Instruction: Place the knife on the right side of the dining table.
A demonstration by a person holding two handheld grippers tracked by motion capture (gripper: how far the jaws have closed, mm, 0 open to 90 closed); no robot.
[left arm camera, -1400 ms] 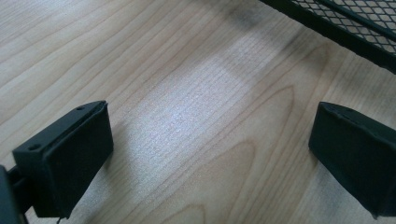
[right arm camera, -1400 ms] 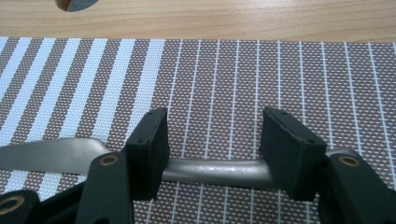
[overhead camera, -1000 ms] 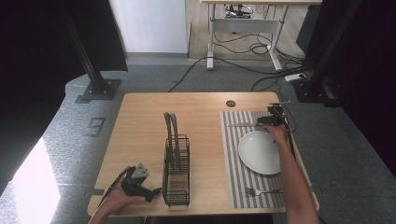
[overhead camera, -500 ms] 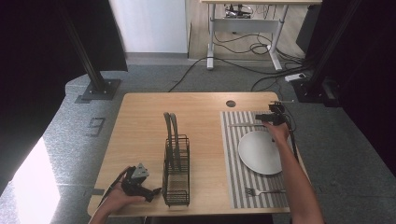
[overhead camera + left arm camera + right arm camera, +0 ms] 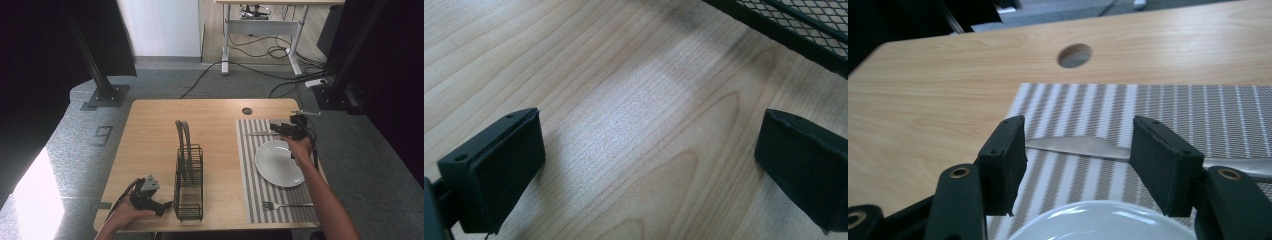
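Observation:
A white plate [image 5: 277, 162] lies on a striped placemat [image 5: 250, 175] at the table's right. Behind the plate lies a knife [image 5: 259, 133], and a fork [image 5: 287, 205] lies in front of it. My right gripper [image 5: 279, 129] hovers open over the plate's far rim, pointing at the knife. In the right gripper view the knife [image 5: 1083, 146] lies across the gap between the open jaws of my right gripper [image 5: 1079, 160], with the plate [image 5: 1098, 220] just below. My left gripper [image 5: 165, 204] rests open at the front left, next to a black wire rack [image 5: 187, 175]. The left gripper [image 5: 656, 165] has bare wood between its jaws.
A round cable hole [image 5: 247, 111] sits in the table's far edge, also seen as the hole [image 5: 1074, 55] beyond the placemat [image 5: 1173, 110]. The rack's mesh base [image 5: 804, 30] is close to the left gripper. Bare wood [image 5: 150, 135] spreads left of the rack.
My right gripper has crept a little left and nearer, closer to the knife above the plate's rim. The left gripper has stayed where it was.

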